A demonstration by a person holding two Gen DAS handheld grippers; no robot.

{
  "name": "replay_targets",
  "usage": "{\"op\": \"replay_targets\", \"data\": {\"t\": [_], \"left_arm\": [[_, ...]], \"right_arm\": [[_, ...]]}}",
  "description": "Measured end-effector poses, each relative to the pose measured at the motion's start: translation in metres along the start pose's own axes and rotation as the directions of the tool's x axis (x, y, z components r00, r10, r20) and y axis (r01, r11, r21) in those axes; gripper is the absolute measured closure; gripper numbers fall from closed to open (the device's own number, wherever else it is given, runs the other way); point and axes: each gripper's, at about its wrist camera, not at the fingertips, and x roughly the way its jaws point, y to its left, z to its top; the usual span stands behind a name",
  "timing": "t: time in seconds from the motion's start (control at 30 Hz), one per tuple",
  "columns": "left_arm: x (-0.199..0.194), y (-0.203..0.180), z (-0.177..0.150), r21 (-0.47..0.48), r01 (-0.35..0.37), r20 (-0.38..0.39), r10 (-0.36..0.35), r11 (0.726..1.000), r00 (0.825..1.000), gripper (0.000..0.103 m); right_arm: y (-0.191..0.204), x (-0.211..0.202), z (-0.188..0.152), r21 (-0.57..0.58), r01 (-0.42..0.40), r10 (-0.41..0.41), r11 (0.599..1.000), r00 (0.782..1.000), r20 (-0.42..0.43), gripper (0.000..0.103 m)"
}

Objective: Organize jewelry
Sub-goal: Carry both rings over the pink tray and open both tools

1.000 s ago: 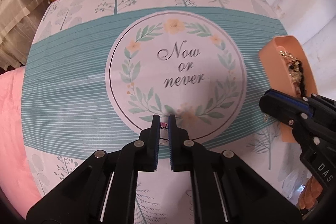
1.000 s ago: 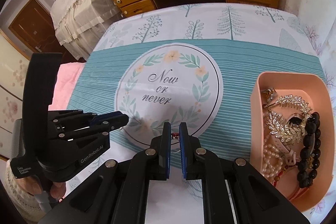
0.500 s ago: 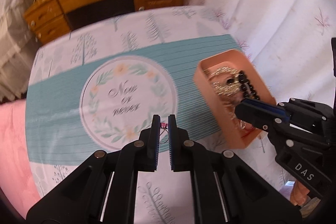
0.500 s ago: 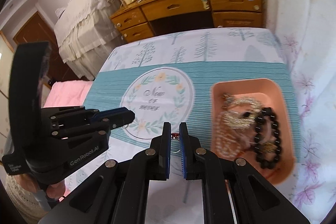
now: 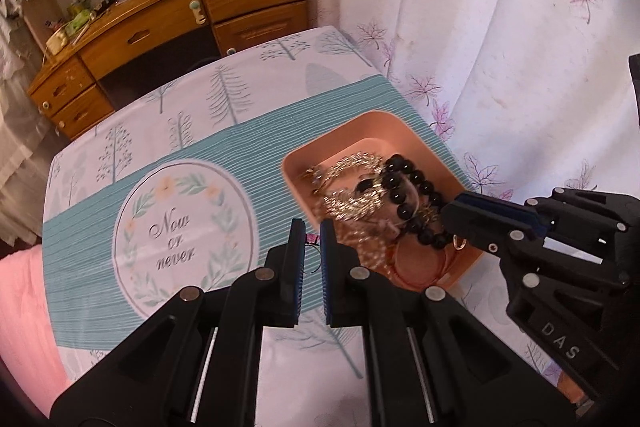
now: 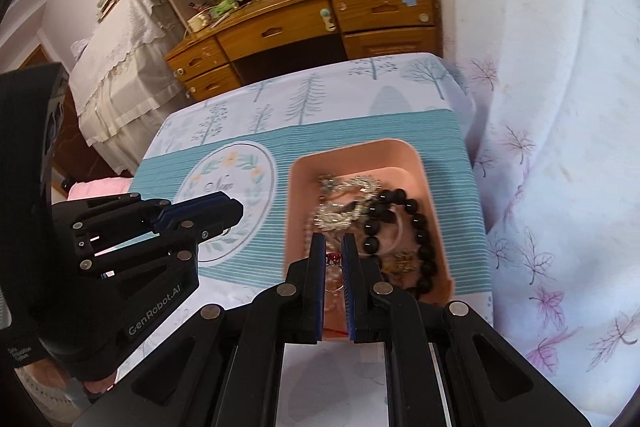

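A pink tray (image 5: 404,131) (image 6: 416,163) on the patterned tablecloth holds a black bead bracelet (image 5: 404,187) (image 6: 420,223), silver leaf pieces (image 5: 356,203) (image 6: 340,215) and pearl strands. My left gripper (image 5: 311,239) is shut on a thin ring with a pink stone (image 5: 311,238), held above the cloth just left of the tray. My right gripper (image 6: 333,251) is shut on a ring with a red stone (image 6: 333,259), held over the tray's near end. The right gripper also shows in the left wrist view (image 5: 460,219), with a small gold ring (image 5: 459,242) at its tip.
The table (image 5: 200,87) carries a teal and white cloth with a "Now or never" wreath (image 5: 176,235). A wooden dresser (image 5: 180,19) stands beyond the far edge. A curtain (image 5: 480,27) hangs close on the right. Pink bedding (image 5: 20,307) lies at the left.
Both grippers have risen and swung right toward the tray, each still holding its ring. The tray now sits directly ahead of the right gripper.
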Motion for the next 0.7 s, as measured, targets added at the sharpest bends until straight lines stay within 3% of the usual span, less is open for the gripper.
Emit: {"op": "replay_targets", "data": {"t": [0.33, 0.7], "left_arm": [[0.034, -0.012, 0.01, -0.011, 0.017, -0.033, -0.017, 1.0, 0.999, 0.098], [0.06, -0.01, 0.013, -0.034, 0.027, -0.062, -0.029, 0.999, 0.998, 0.098]], "right_arm": [[-0.031, 0.023, -0.003, 0.039, 0.077, -0.076, 0.996, 0.997, -0.028, 0.095], [-0.028, 0.041, -0.004, 0.021, 0.122, -0.122, 0.992, 0.992, -0.02, 0.095]]}}
